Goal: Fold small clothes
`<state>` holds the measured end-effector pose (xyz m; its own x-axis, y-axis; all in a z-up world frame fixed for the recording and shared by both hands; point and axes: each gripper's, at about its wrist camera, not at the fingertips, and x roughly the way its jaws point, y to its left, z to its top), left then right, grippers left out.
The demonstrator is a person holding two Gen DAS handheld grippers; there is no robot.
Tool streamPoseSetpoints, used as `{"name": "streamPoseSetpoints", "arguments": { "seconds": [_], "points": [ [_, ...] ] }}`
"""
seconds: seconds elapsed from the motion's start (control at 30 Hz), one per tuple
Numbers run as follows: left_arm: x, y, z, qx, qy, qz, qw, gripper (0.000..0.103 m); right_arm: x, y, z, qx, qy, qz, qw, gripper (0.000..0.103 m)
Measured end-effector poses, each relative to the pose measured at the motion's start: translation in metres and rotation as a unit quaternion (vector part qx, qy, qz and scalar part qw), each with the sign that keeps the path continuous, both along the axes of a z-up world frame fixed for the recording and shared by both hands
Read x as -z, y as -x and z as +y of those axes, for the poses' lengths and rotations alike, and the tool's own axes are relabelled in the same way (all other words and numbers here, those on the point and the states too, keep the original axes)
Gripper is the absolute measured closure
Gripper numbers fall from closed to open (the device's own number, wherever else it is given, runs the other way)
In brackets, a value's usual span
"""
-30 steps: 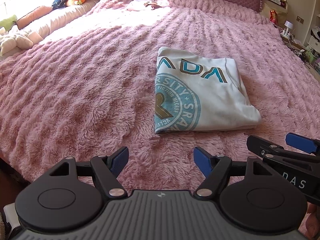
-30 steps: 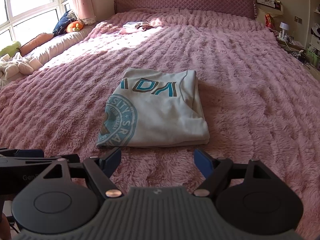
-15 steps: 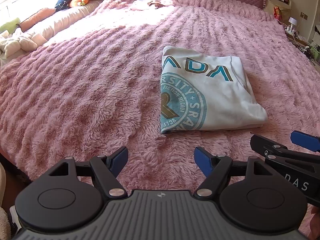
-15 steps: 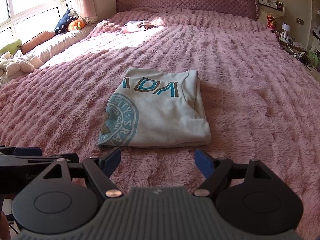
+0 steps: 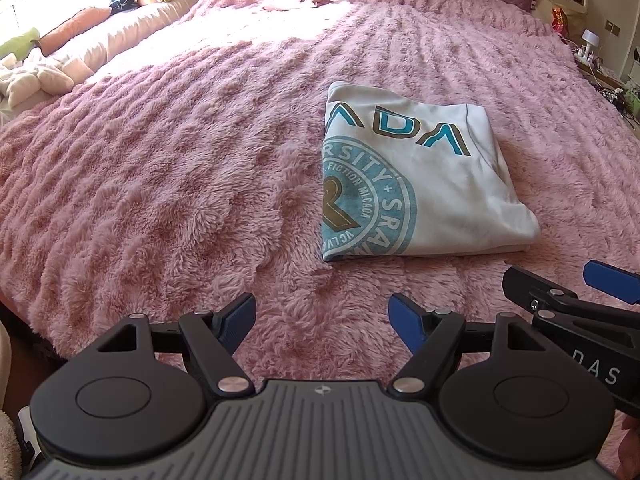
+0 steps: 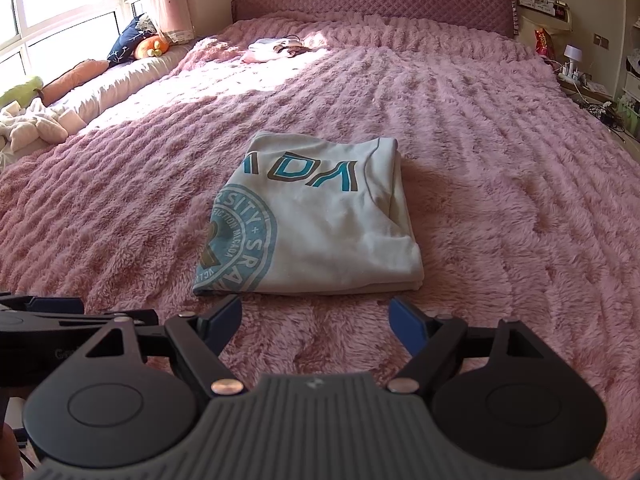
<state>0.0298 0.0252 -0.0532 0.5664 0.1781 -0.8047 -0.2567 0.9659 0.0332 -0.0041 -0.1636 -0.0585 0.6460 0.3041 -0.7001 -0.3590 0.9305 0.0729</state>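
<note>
A white T-shirt (image 5: 416,184) with teal lettering and a round teal print lies folded into a compact rectangle on the pink fluffy bedspread (image 5: 180,160). The same T-shirt (image 6: 316,224) fills the middle of the right wrist view. My left gripper (image 5: 322,316) hovers open near the bed's front edge, short of the shirt's near left corner, with nothing between its blue pads. My right gripper (image 6: 314,316) is open too, just in front of the shirt's near edge, empty. The right gripper (image 5: 576,292) also shows at the right side of the left wrist view.
A small pile of light clothing (image 6: 276,48) lies far up the bed near the quilted headboard (image 6: 372,0). Cushions and soft toys (image 6: 80,76) line the window side on the left. A cluttered bedside table (image 6: 592,84) stands at the right.
The left wrist view has shifted a little, so the shirt sits slightly lower and more to the right. Both grippers stay open and the shirt has not moved.
</note>
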Motion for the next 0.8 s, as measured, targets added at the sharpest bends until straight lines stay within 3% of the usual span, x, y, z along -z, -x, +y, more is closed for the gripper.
{"name": "streamPoseSetpoints", "arguments": {
  "seconds": [0.8],
  "points": [
    [0.006,-0.009,-0.0002,-0.001,-0.012,0.005,0.9999,0.014,0.0076,-0.0095,0.0008,0.0,0.001,0.012,1.0,0.026]
  ]
}}
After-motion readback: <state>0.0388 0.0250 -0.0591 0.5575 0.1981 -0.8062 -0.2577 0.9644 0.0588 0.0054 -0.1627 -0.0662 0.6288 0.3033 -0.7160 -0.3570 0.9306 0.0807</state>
